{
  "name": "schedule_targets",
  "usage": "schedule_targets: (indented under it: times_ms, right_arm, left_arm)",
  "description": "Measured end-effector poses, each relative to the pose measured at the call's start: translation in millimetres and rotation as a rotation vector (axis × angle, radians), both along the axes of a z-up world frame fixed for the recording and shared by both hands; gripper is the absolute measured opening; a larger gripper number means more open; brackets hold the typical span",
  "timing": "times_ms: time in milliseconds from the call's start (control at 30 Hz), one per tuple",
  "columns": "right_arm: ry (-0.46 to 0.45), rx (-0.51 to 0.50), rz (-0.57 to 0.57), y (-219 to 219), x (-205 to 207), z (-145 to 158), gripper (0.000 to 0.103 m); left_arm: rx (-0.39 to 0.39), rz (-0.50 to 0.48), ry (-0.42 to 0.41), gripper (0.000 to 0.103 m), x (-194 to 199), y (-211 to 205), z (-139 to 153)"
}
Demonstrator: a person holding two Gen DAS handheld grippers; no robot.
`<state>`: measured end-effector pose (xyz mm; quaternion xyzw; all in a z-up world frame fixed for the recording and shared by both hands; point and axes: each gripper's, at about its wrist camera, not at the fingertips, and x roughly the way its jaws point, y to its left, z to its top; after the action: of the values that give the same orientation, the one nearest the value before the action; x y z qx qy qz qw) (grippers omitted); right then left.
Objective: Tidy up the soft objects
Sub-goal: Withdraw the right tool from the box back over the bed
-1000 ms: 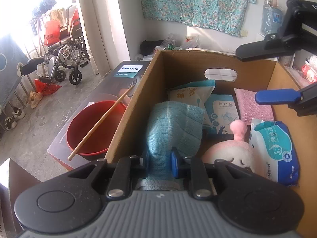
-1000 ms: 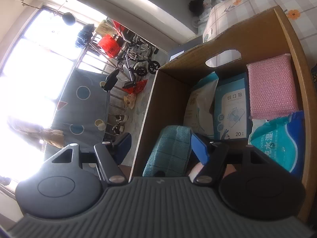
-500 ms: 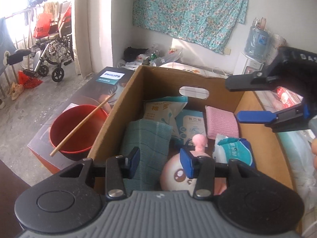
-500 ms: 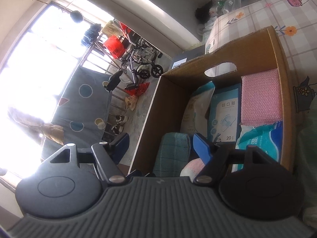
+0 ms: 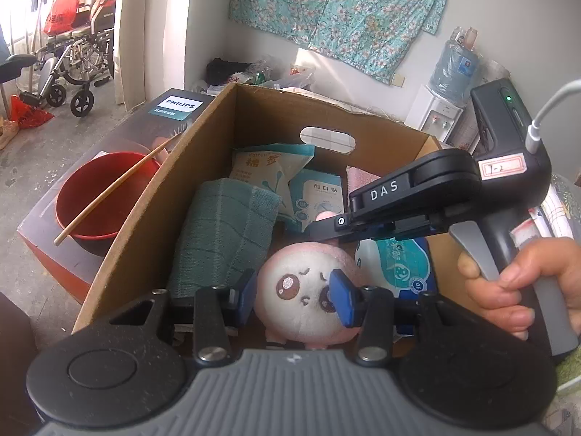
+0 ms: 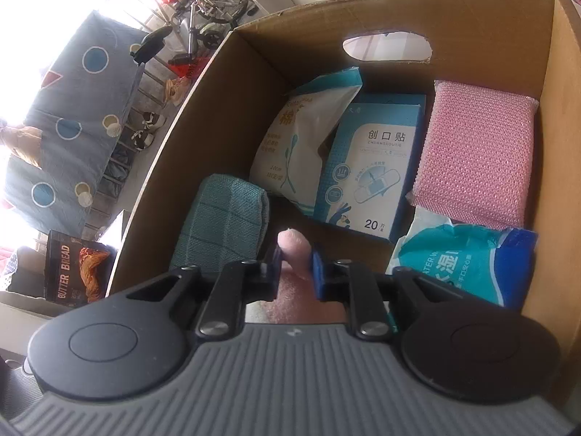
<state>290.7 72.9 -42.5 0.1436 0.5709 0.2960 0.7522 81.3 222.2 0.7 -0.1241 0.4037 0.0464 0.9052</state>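
Note:
A pink plush toy (image 5: 308, 290) with a drawn face lies in the cardboard box (image 5: 203, 134) beside a folded teal cloth (image 5: 225, 229). My left gripper (image 5: 294, 296) is open, its blue pads either side of the plush face. My right gripper (image 6: 296, 261) is shut on the plush toy's pink top knob (image 6: 294, 245); its body (image 5: 417, 200) shows in the left wrist view above the toy. The cloth (image 6: 225, 225) lies free at the box's left wall.
The box also holds a cotton-swab bag (image 6: 301, 145), a plaster box (image 6: 370, 167), a pink sponge (image 6: 475, 152) and a wet-wipes pack (image 6: 461, 261). A red bowl (image 5: 98, 196) with a chopstick sits on a Philips carton left of the box.
My left gripper let go of the teal cloth, opened and shifted right over the plush toy. My right gripper came down into the box and shut on the toy's knob.

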Motion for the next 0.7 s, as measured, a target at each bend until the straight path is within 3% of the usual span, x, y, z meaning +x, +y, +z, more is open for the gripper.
schedule_targets:
  times_ms: [267, 467, 500, 633, 700]
  right_arm:
    - [-0.117, -0.013, -0.02, 1.1, 10.3, 20.9, 0.008]
    - [-0.119, -0.022, -0.032, -0.7, 12.8, 16.6, 0.014]
    - [-0.106, -0.003, -0.04, -3.5, 13.1, 16.9, 0.017]
    - [-0.15, 0.062, -0.092, -22.4, 0.4, 36.9, 0.049]
    - [-0.182, 0.114, -0.115, -38.6, -12.1, 53.3, 0.053]
  left_arm:
    - [-0.011, 0.005, 0.002, 0.045, 2.8, -1.2, -2.2]
    - [-0.011, 0.013, 0.0, 0.046, 1.9, -2.9, -1.0]
    - [-0.01, 0.01, -0.004, 0.047, 0.7, -3.7, 0.4]
    - [-0.01, 0.009, -0.043, 0.06, -6.8, -8.9, 8.3]
    - [-0.013, 0.0, -0.066, 0.064, -10.4, -13.1, 14.1]
